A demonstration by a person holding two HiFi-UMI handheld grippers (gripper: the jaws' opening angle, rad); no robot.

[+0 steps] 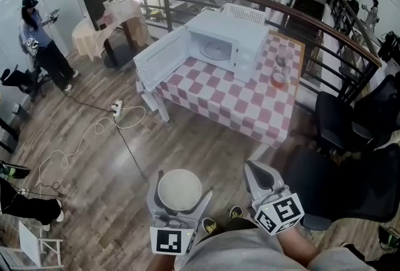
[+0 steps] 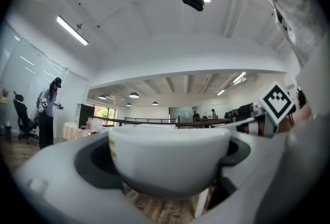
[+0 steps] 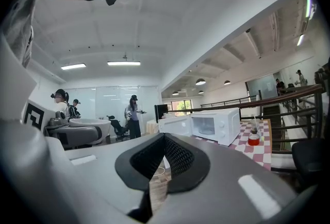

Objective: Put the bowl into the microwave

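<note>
A white bowl (image 1: 179, 187) sits between the jaws of my left gripper (image 1: 180, 198), which is shut on it, low in the head view above the wooden floor. In the left gripper view the bowl (image 2: 170, 158) fills the gap between the jaws. My right gripper (image 1: 255, 170) is beside it to the right, shut and holding nothing; its pads (image 3: 175, 158) nearly meet. The white microwave (image 1: 225, 45) stands on the red-checked table (image 1: 250, 107) well ahead, its door (image 1: 161, 57) swung open to the left and its cavity showing. From the right gripper view the microwave (image 3: 214, 125) is ahead to the right.
A red-based jar (image 1: 278, 79) stands on the table right of the microwave. Black chairs (image 1: 340, 120) crowd the right side. A power strip with cable (image 1: 117, 107) lies on the floor left of the table. A railing (image 1: 262, 4) runs behind. A person (image 1: 37, 39) stands far left.
</note>
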